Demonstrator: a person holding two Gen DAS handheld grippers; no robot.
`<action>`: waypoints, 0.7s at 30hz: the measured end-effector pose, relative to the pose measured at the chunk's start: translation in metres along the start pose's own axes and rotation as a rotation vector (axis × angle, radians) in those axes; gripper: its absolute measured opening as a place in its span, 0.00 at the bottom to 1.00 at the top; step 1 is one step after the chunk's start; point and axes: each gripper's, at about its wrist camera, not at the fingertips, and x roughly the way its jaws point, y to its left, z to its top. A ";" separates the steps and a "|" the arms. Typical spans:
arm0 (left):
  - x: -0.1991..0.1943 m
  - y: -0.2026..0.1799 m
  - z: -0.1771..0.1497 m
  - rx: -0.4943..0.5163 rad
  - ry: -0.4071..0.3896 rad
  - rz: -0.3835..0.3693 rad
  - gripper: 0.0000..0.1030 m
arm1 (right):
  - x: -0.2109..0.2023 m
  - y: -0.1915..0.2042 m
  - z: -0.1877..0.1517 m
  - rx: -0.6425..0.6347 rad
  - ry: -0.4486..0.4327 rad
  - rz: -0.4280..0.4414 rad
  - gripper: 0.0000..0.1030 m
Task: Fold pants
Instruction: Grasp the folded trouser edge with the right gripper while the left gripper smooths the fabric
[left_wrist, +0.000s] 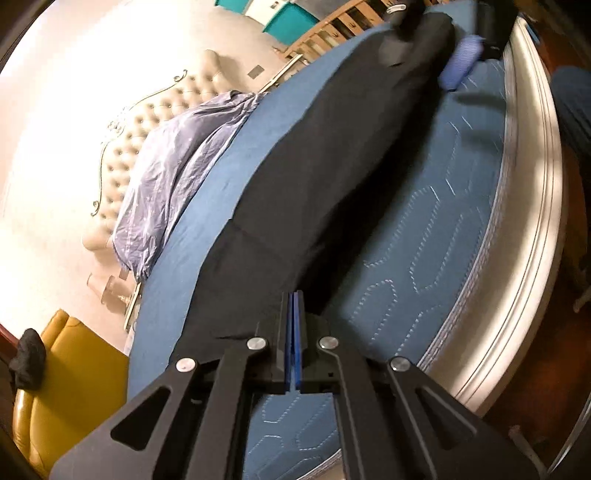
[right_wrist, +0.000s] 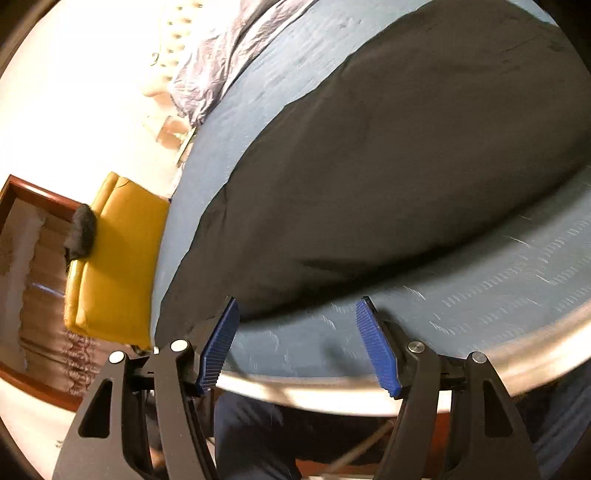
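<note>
- Nearest the left wrist camera, the left gripper (left_wrist: 294, 306) has its blue pads pressed together at the dark pants' (left_wrist: 332, 177) near end; whether cloth is pinched cannot be told.
- The right gripper (right_wrist: 297, 314) hangs wide apart above the mattress (right_wrist: 480, 280) edge, holding nothing.
- Beyond, the pants lie stretched along the blue mattress.
- Farther off lies a crumpled purple sheet (left_wrist: 177, 166).

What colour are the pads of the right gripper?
Blue, with fine ribs. The pads show best in the right wrist view.
</note>
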 end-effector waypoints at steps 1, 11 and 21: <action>0.002 -0.001 -0.001 -0.013 0.000 -0.001 0.00 | 0.009 -0.001 0.003 0.014 0.000 -0.024 0.62; 0.002 0.020 -0.032 -0.149 0.109 0.102 0.25 | 0.006 0.000 -0.005 -0.023 -0.056 -0.157 0.08; 0.006 0.054 -0.078 -0.237 0.249 0.053 0.07 | 0.006 -0.006 -0.003 -0.047 -0.057 -0.203 0.05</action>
